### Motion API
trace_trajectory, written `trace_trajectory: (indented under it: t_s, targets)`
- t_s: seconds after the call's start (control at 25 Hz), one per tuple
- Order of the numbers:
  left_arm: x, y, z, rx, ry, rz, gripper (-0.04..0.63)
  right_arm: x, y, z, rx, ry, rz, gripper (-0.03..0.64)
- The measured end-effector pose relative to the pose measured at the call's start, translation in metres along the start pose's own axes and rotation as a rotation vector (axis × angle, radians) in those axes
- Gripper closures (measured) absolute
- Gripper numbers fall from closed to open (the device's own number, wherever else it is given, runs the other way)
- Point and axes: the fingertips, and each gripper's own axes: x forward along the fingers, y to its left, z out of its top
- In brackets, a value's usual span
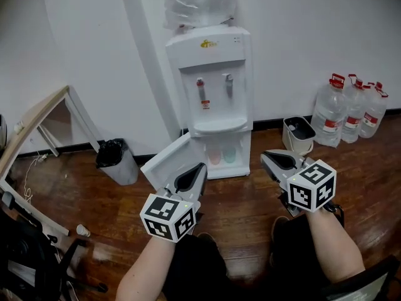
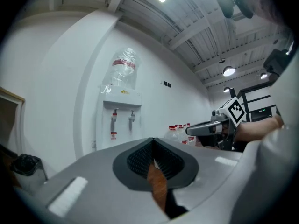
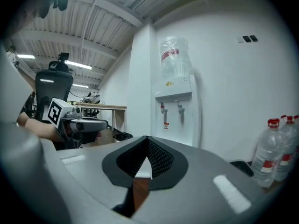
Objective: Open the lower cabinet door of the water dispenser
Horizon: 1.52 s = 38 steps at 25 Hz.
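The white water dispenser (image 1: 210,74) stands against the wall with a bottle on top. Its lower cabinet door (image 1: 166,158) hangs open, swung out to the left, and two pale cups show inside the cabinet (image 1: 222,155). My left gripper (image 1: 199,168) is shut and empty, its tips just in front of the open door's edge. My right gripper (image 1: 266,157) is also shut and empty, to the right of the cabinet and short of it. In the left gripper view the shut left gripper (image 2: 154,160) points level at the dispenser (image 2: 121,120). The right gripper (image 3: 147,160) faces the dispenser (image 3: 175,111) likewise.
A small bin with a black bag (image 1: 116,158) sits left of the dispenser. A white bin (image 1: 297,133) and several water bottles (image 1: 351,108) stand to the right. A wooden table (image 1: 37,121) and a dark chair base (image 1: 37,256) occupy the left side.
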Motion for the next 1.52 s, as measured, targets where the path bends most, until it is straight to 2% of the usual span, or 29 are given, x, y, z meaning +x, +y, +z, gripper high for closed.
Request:
trace_trajectory:
  t_s: [0.08, 0.2, 0.44, 0.64, 0.84, 1.04, 1.28, 1.52]
  targets:
    - [0.010, -0.002, -0.003, 0.023, 0.008, -0.025, 0.586, 0.002, 0.000, 0.004, -0.027, -0.009, 0.006, 0.614]
    - [0.025, -0.004, -0.010, 0.053, 0.020, -0.057, 0.586, 0.011, -0.013, -0.011, -0.012, 0.011, 0.003, 0.614]
    - [0.054, 0.014, -0.014, 0.081, 0.013, -0.057, 0.586, 0.027, -0.044, -0.002, -0.039, -0.004, 0.003, 0.614]
    - [0.064, 0.026, 0.007, 0.038, -0.026, -0.057, 0.586, 0.038, -0.067, 0.009, 0.011, -0.024, 0.001, 0.614]
    - [0.076, 0.039, 0.008, 0.059, -0.048, -0.083, 0.586, 0.057, -0.071, 0.014, -0.044, -0.031, -0.001, 0.615]
    - [0.095, 0.074, -0.004, -0.009, -0.034, -0.074, 0.593, 0.080, -0.087, 0.012, -0.032, -0.028, -0.018, 0.614]
    - [0.120, 0.111, -0.021, 0.004, -0.012, -0.045, 0.597, 0.111, -0.115, 0.006, -0.017, -0.013, -0.030, 0.614]
    - [0.144, 0.128, -0.036, 0.034, 0.014, -0.055, 0.597, 0.132, -0.139, 0.000, -0.008, 0.001, -0.030, 0.614]
